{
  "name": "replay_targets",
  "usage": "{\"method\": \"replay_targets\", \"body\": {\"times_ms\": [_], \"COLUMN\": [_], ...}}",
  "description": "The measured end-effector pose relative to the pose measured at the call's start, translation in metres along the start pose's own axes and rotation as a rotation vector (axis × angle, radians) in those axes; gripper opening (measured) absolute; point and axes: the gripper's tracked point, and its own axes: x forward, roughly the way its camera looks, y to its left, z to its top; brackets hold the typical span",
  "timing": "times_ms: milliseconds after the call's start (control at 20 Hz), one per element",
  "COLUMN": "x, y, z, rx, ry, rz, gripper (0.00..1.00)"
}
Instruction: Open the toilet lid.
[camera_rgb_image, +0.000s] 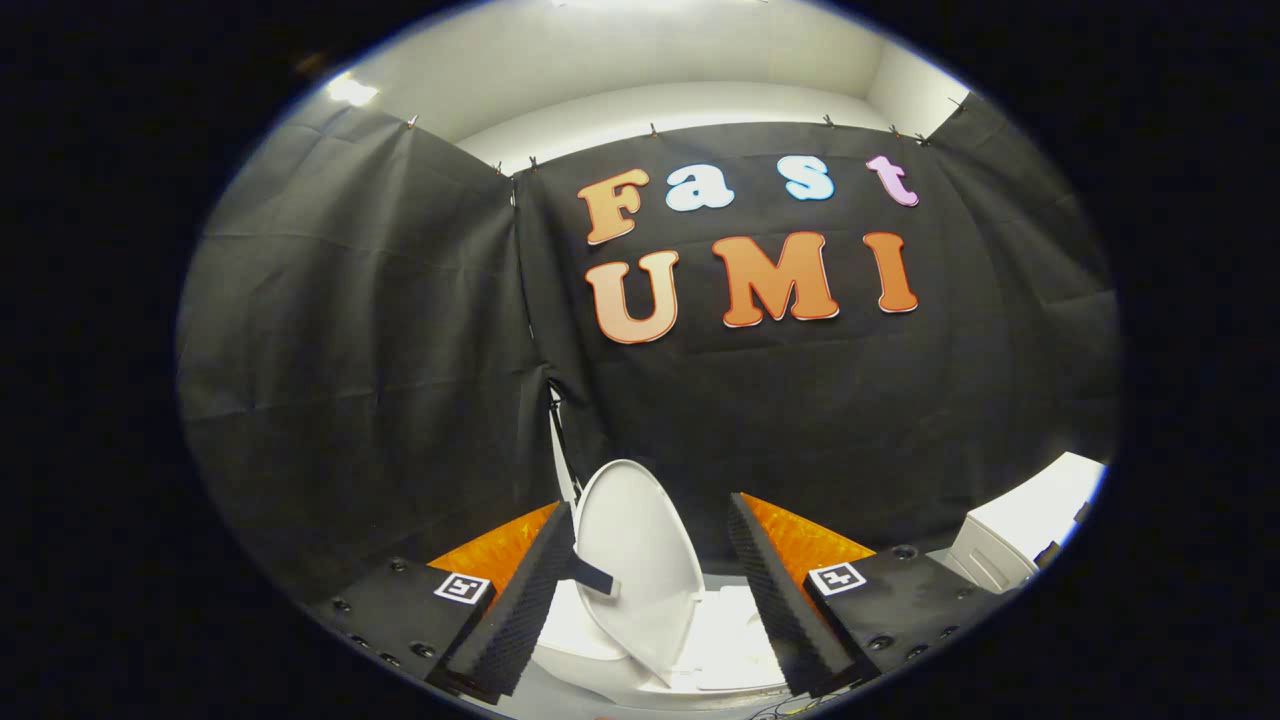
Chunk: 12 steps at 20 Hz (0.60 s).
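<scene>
A white toilet lid (635, 555) stands raised, nearly upright and tilted a little, in the gap between my two fingers and just beyond them. A short black strap (592, 577) sticks out from its left edge toward the left finger. Below the lid lies the white seat and bowl rim (725, 640). My gripper (650, 620) is open, its black ribbed pads (525, 600) spread wide on either side of the lid, and neither pad presses on it.
Black cloth walls close the booth behind and to the left of the toilet. A white box-like unit (1020, 530) stands to the right, beyond the right finger. A thin cable (553, 420) hangs down the cloth behind the lid.
</scene>
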Motion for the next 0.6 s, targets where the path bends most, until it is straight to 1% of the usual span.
{"method": "replay_targets", "body": {"times_ms": [200, 300, 500, 600], "x": [-0.009, -0.007, 0.002, 0.004], "y": [-0.046, -0.069, -0.095, -0.109], "z": [0.016, 0.014, 0.013, 0.013], "rx": [-0.074, -0.073, -0.017, -0.018], "ry": [-0.006, 0.001, -0.010, -0.013], "rz": [-0.078, -0.113, -0.120, -0.127], "gripper": [1.00, 1.00, 1.00, 1.00]}}
